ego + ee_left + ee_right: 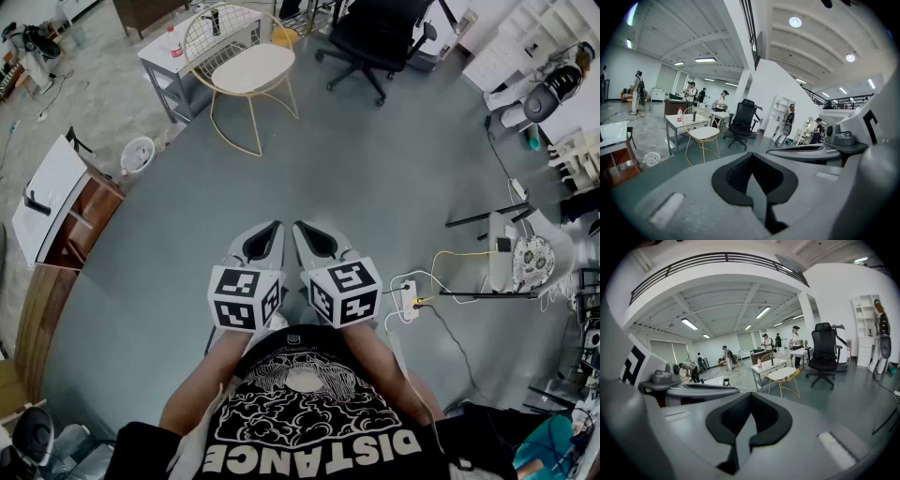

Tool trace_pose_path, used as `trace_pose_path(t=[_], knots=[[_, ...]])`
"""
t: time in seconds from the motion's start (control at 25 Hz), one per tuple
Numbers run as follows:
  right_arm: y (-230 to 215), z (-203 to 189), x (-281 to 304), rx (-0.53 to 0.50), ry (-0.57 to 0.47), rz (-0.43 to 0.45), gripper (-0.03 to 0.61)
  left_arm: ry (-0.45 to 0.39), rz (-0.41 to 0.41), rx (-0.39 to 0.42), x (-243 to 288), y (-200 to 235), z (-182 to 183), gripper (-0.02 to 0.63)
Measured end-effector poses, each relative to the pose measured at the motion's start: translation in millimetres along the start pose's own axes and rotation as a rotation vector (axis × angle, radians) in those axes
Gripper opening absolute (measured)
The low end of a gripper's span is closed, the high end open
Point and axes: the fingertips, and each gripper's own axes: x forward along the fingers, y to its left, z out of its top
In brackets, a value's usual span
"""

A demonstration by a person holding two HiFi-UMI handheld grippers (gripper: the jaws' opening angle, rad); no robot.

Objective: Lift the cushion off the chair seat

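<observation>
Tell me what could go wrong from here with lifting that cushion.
The left gripper and right gripper are both shut and far from the cushion; arriving shut, they would only shove it.
The gold chair stands on thin wire legs; a one-sided pull might drag or tip it.
The power strip and its cables lie on the floor at right, a possible trip hazard.
</observation>
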Motion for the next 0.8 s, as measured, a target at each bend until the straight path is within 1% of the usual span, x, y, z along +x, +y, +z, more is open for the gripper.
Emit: trace_pose_path(t=[0.32, 0.48, 0.64, 0.8], knots=[[-1, 11, 10, 0.035, -0.021, 0.01, -0.006, 0.006, -0.001, -0.005, 5, 8, 8, -0.006], [-10, 16, 18, 0.046, -0.026, 0.009, -0.006, 0.005, 0.006, -0.013, 13, 14, 13, -0.006], [-18, 23, 34, 0.058, -0.029, 0.02, -0.005, 0.001, 0.019, -0.021, 25, 26, 20, -0.005], [-31, 29, 57, 0.059, -0.026, 0.04, -0.005, 0.018, 0.031, -0.028, 49, 36, 22, -0.005]])
